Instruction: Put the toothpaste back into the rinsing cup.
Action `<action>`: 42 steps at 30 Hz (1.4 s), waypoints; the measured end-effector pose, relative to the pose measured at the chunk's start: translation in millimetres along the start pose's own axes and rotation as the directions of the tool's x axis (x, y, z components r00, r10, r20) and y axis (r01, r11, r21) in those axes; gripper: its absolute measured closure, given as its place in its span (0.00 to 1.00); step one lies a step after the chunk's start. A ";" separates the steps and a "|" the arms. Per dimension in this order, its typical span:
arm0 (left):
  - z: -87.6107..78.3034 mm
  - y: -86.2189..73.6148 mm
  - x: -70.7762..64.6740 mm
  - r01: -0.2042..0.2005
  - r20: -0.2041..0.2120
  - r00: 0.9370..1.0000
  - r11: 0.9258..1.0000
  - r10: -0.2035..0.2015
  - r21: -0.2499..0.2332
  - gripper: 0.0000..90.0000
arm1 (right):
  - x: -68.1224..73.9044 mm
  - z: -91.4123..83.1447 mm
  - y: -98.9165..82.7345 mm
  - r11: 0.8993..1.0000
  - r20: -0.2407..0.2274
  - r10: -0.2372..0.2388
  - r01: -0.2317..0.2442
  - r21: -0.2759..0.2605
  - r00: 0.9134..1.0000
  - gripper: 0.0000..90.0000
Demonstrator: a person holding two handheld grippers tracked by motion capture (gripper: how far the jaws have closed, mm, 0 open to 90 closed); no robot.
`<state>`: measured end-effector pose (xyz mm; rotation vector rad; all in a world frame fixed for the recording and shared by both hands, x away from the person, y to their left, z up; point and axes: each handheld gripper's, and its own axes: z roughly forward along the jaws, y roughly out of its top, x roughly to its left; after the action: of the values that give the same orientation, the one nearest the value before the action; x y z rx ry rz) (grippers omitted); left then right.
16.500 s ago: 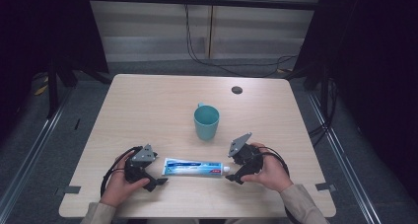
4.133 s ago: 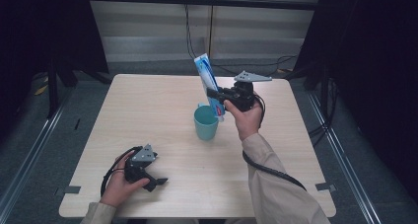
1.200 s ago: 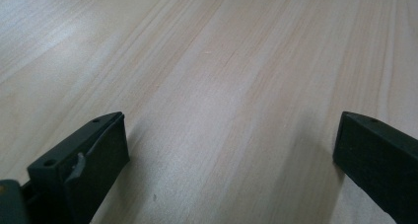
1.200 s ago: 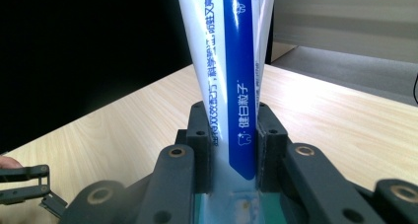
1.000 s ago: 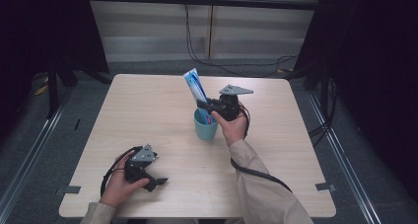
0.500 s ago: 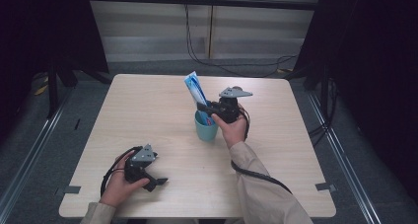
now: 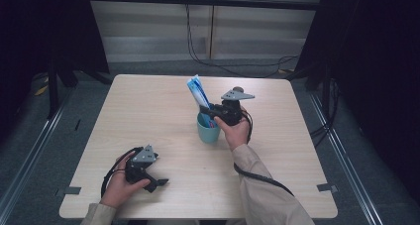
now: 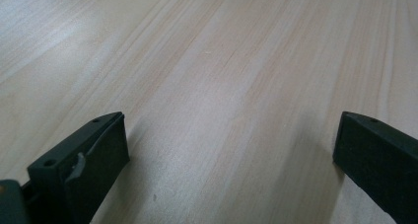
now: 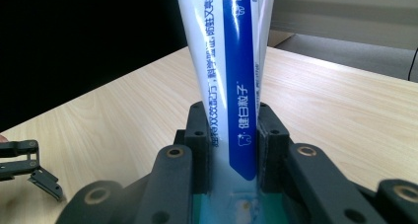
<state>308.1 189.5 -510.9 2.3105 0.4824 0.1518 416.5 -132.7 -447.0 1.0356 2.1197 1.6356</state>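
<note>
The right gripper [image 7: 212, 112] has brought the toothpaste tube [image 7: 198, 92] down into the teal cup [image 7: 208, 131] and stays clenched on it; release seems next. The left gripper [image 7: 157, 181] rests released on the table [image 7: 148, 111].

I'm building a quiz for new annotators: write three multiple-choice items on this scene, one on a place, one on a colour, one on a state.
1. Where is the toothpaste tube's lower end?
A. in the cup
B. flat on the table
C. on the floor

2. What colour is the cup?
A. red
B. teal
C. yellow

3. How is the left hand-held gripper?
A. shut on the tube
B. open, holding nothing
C. shut on the cup

Answers: 1 A, the tube leans out of the cup; 2 B, its wall is teal; 3 B, bare table shows between its jaws.
</note>
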 end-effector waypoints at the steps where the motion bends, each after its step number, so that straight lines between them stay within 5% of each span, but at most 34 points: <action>1: 0.0 0.0 0.0 0.001 0.000 1.000 1.000 -0.001 0.000 0.00 | -0.2 -0.1 0.1 1.000 -0.001 0.000 0.000 0.002 1.000 0.80; 22: 0.0 0.0 0.0 0.000 0.000 1.000 1.000 0.000 0.000 0.00 | 0.9 -4.0 -2.6 0.995 0.019 -0.035 0.033 0.095 0.999 0.77; 32: 0.1 0.0 0.0 0.000 0.000 1.000 1.000 0.000 -0.001 0.00 | -0.7 -8.8 -1.8 0.993 0.024 -0.006 0.003 0.114 1.000 0.74; 42: 0.0 0.0 0.0 0.000 0.000 1.000 1.000 0.000 0.000 0.00 | 0.1 -12.5 0.2 0.992 0.033 -0.016 0.011 0.128 0.999 0.63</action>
<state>308.1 189.5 -510.9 2.3102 0.4826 0.1519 408.9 -141.7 -442.7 1.0756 2.2286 1.4825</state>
